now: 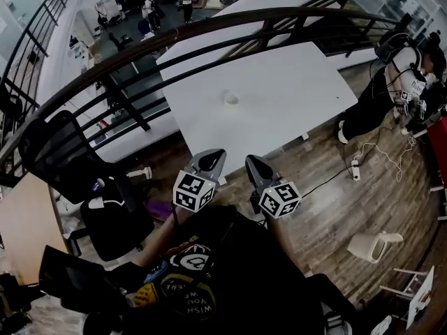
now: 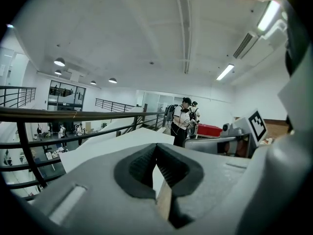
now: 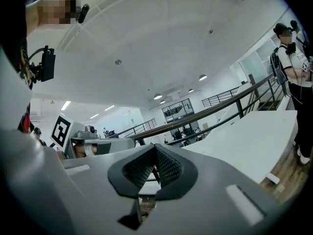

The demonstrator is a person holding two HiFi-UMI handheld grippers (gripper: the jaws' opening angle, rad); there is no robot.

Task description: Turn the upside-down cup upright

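— Nearest the lens?
— Dark printed shirt (image 1: 209, 271), low in the head view. Just past it, left gripper (image 1: 211, 157) and right gripper (image 1: 253, 162), side by side, tips pointing toward the white table (image 1: 300, 96).
— Jaws?
— Pressed fully together on both, ribbed pads meeting in each gripper view. Nothing between them.
— And the cup?
— Cup (image 1: 231, 98), small and white, alone near the middle of the table, well apart from both grippers. Too small to tell whether mouth up or mouth down.
— Around that?
— Curved dark railing (image 1: 140, 54) behind the table. Black office chair (image 1: 63, 159) at left. Another person (image 1: 391, 89) standing by the table's right corner. White bin (image 1: 374, 245) lying on its side on the wooden floor (image 1: 335, 208).
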